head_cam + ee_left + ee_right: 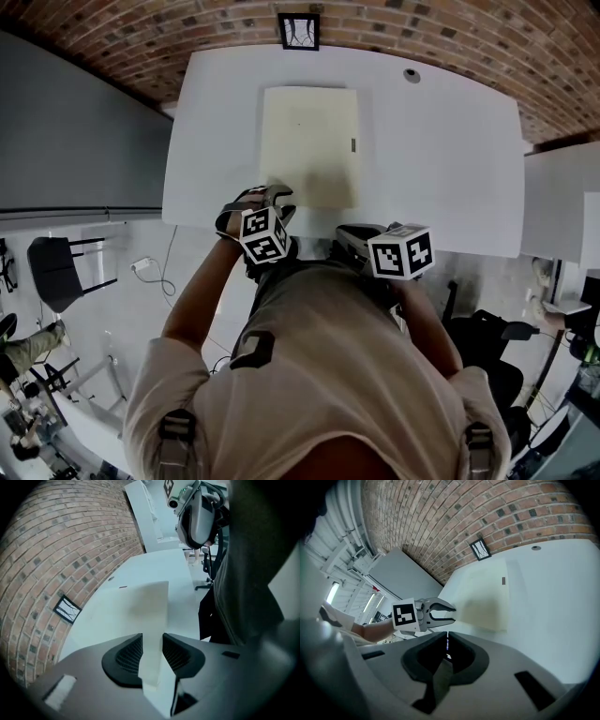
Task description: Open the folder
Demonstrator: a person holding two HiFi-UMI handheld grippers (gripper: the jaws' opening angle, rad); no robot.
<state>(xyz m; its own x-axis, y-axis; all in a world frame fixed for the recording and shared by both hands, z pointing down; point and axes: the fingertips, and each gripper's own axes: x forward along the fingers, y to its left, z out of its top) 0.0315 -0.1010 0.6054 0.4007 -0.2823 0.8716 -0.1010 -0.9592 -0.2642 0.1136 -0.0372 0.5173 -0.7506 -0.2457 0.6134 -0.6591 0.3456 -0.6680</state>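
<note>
A cream folder (309, 145) lies closed and flat on the white table (441, 141), with a small dark tab on its right edge. My left gripper (277, 192) is at the folder's near left corner. In the left gripper view the folder (145, 602) runs between the two pads, which press on it at my left gripper (152, 646). The right gripper view shows the left gripper (454, 614) biting the corner of the folder (487, 602). My right gripper (347, 231) hangs at the table's front edge, right of the left one. It (446, 641) is shut and holds nothing.
A small framed picture (299, 30) hangs on the brick wall behind the table. A small round fitting (411, 75) sits at the table's far right. A grey panel (75, 131) stands to the left, and a black office chair (487, 356) at the near right.
</note>
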